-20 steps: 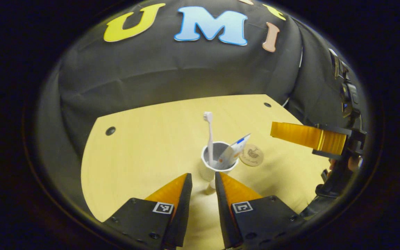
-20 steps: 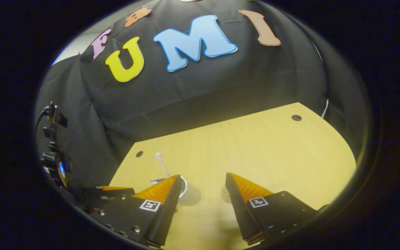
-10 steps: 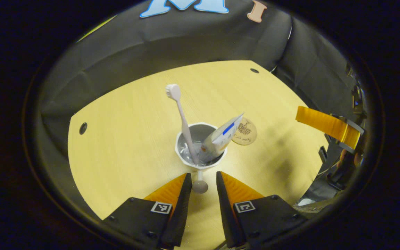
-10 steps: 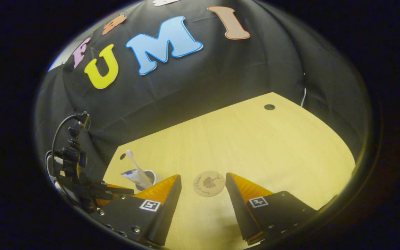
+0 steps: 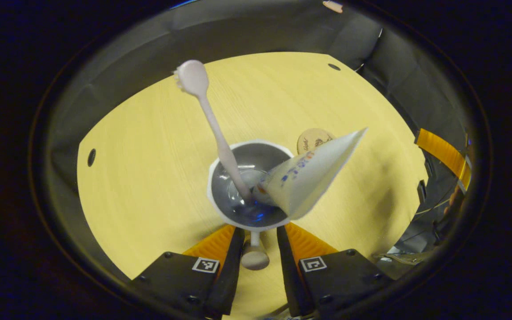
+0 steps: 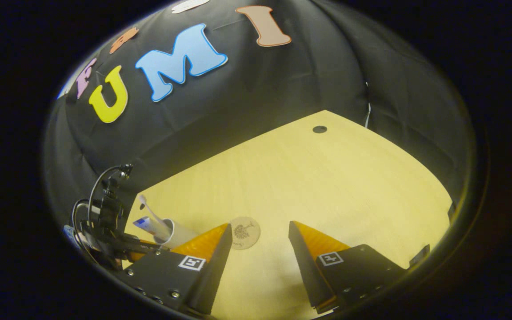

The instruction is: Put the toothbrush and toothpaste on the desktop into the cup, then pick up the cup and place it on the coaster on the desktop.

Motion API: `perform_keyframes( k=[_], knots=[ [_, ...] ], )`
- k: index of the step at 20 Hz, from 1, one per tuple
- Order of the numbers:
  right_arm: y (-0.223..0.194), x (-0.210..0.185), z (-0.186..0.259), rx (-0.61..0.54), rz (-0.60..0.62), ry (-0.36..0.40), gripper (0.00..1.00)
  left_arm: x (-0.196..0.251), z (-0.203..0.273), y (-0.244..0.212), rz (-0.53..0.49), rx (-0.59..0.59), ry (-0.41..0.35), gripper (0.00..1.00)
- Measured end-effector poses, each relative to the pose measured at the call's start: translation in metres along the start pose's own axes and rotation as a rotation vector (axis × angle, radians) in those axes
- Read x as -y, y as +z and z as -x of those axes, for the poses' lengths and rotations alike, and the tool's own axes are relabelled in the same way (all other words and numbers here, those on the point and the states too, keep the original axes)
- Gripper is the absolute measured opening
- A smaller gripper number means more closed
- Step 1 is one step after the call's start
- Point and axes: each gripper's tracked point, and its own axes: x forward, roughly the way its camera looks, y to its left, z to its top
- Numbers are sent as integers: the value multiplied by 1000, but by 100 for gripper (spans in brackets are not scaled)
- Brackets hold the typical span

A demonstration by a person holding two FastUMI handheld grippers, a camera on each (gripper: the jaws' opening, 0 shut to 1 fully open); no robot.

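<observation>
No legible text or labels

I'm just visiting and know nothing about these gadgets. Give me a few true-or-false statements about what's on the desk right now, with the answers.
1. The toothbrush stands in the cup. True.
2. The toothpaste lies flat on the desktop. False: it leans in the cup, its flat end sticking out over the rim.
3. The cup already sits on the coaster. False: the coaster is bare, beyond the cup.
4. The left gripper has its jaws either side of the cup's handle. True.
5. The right gripper is carrying something. False: its jaws are apart with nothing between them.
</observation>
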Motion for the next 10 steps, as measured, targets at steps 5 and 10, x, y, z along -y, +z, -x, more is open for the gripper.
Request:
perform_keyframes(
  k=[5, 10],
  knots=[
    [-6, 13, 0, -22, -15, -19, 77, -1, -7, 0, 9, -27, 15, 37],
    [-6, 15, -2, -33, -24, -21, 77, 0, -2, 4, -10, 2, 24, 36]
  ],
)
